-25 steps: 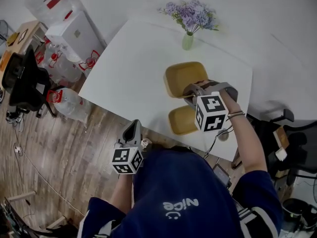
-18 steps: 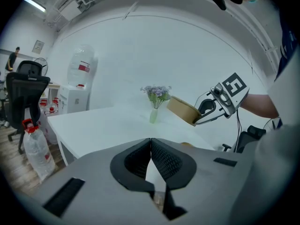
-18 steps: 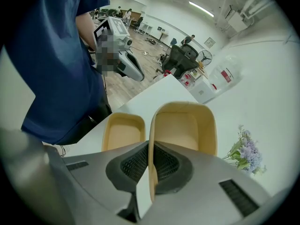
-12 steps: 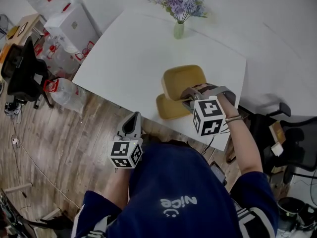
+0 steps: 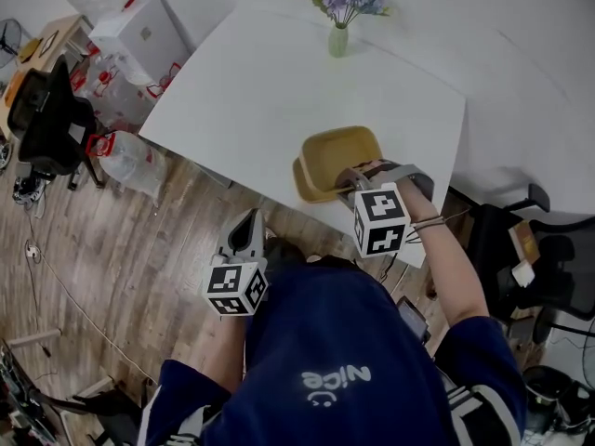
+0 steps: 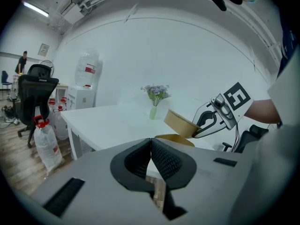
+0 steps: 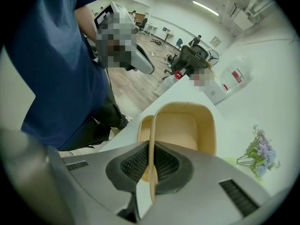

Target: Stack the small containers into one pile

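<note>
Only the gripper views show the right claw (image 7: 150,150) pinching the tilted container (image 7: 185,125); left claw (image 6: 151,145) closed, empty.

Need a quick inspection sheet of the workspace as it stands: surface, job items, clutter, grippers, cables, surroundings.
Surface: white table, work at its near edge.
Job's things: yellow rounded-square container held tilted over a second yellow container on the table; contact unclear.
Clutter: green vase of purple flowers at the far edge.
Grippers: right gripper shut on the held container's wall; left gripper shut, empty, off the table.
Cables: thin cable on the wooden floor.
Surroundings: black office chair, clear water jugs.
</note>
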The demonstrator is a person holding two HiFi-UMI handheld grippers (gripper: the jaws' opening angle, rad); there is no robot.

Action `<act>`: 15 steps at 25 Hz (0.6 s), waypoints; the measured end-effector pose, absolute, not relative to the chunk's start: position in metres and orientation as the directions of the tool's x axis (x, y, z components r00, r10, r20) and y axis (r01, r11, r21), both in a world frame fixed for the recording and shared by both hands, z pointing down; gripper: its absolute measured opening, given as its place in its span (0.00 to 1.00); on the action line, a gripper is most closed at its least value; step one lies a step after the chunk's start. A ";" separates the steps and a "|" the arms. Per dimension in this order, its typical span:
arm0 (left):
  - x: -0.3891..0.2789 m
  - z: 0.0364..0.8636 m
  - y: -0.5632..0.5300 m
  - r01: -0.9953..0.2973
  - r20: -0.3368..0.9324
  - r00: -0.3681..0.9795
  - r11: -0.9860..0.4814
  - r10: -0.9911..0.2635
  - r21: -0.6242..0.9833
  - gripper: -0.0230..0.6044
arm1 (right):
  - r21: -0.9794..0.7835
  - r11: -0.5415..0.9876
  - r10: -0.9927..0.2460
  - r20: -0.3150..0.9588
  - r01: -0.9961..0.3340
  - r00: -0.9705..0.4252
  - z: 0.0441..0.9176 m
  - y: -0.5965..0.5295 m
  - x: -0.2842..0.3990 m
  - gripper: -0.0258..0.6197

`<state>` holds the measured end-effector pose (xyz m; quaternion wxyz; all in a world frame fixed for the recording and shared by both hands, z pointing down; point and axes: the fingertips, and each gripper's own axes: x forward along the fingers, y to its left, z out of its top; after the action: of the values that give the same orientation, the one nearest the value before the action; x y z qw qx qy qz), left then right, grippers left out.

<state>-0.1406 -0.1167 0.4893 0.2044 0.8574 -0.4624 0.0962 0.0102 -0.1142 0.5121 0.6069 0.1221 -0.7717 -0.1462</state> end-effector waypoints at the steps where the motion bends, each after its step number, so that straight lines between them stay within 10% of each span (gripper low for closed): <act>1: -0.143 0.490 -0.113 -0.835 0.356 0.549 -0.483 -0.756 0.262 0.07 | 0.364 0.931 -0.357 0.902 -0.017 -0.241 0.516 -0.112 0.008 0.12; 15: -0.184 0.509 -0.076 -0.886 0.403 0.457 -0.369 -0.793 0.280 0.07 | 0.300 0.954 -0.295 0.934 -0.006 -0.203 0.552 -0.103 -0.002 0.12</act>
<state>-0.1837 -0.0763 0.5093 0.2328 0.8211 -0.5113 0.1003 -0.0023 -0.1033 0.5522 0.6236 0.0984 -0.7668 -0.1158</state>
